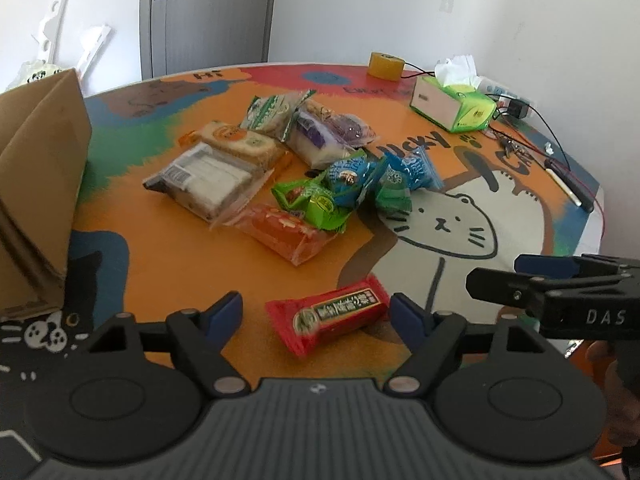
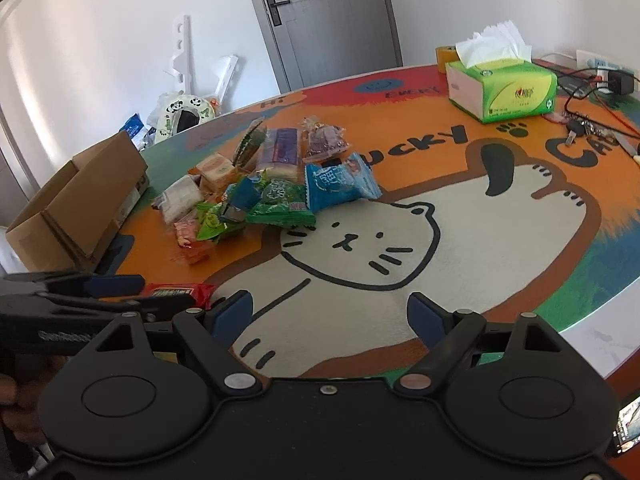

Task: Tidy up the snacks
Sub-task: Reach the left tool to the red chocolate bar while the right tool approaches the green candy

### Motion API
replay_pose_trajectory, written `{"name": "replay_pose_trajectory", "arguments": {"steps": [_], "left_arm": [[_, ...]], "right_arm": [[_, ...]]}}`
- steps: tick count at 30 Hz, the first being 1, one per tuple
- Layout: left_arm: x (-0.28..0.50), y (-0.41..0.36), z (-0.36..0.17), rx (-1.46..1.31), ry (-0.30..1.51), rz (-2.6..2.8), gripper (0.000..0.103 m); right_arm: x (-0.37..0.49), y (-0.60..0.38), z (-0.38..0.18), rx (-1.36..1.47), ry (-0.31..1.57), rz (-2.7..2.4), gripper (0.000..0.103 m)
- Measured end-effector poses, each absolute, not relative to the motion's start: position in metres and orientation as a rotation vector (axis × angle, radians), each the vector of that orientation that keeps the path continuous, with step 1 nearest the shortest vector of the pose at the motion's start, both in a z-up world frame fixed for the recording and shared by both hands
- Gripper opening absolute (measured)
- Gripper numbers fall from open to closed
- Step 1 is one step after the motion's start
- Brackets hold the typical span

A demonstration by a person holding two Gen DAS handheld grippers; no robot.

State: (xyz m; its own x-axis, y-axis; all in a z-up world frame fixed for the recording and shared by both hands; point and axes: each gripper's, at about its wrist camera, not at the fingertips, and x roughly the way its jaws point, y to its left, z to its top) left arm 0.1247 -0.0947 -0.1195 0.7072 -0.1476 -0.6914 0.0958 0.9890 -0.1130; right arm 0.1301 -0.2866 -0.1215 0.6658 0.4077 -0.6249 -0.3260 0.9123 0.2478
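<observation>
A red snack bar (image 1: 332,320) with a green label lies flat on the orange table mat, apart from the others. My left gripper (image 1: 316,314) stands open around it, one blue pad on each side, neither pressing. The red snack bar (image 2: 180,294) also shows in the right wrist view, partly hidden behind the left gripper (image 2: 112,292). A pile of several wrapped snacks (image 1: 280,168) lies farther back at the table's middle. My right gripper (image 2: 330,314) is open over the white cat drawing with nothing between its fingers; it enters the left wrist view as the right gripper (image 1: 552,284) at the right edge.
An open cardboard box (image 1: 36,184) stands at the left of the table. A green tissue box (image 2: 504,88), a yellow tape roll (image 1: 386,65), keys (image 2: 580,128) and cables (image 1: 560,148) lie at the back right. A grey door is behind the table.
</observation>
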Motion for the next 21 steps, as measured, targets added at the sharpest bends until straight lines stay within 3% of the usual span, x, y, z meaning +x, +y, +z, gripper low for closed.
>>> {"name": "replay_pose_trajectory", "arguments": {"steps": [3,5,7,14,21], "left_arm": [[0.127,-0.1,-0.12,-0.017,0.765,-0.132,0.065],[0.129,-0.098,-0.119,-0.003,0.766,-0.109,0.037],[0.129,-0.091,-0.117,-0.016,0.77,-0.109,0.025],[0.128,-0.064,-0.113,-0.094,0.747,-0.087,0.012],[0.136,-0.048,-0.111,-0.129,0.727,-0.051,0.01]], "right_arm": [[0.135,-0.284,-0.123,0.121,0.729,0.423,0.084],[0.141,-0.28,-0.123,0.118,0.728,0.433,0.084],[0.146,-0.277,-0.123,0.124,0.724,0.437,0.084],[0.166,-0.264,-0.121,0.127,0.704,0.45,0.079],[0.182,-0.251,-0.119,0.13,0.694,0.468,0.075]]}}
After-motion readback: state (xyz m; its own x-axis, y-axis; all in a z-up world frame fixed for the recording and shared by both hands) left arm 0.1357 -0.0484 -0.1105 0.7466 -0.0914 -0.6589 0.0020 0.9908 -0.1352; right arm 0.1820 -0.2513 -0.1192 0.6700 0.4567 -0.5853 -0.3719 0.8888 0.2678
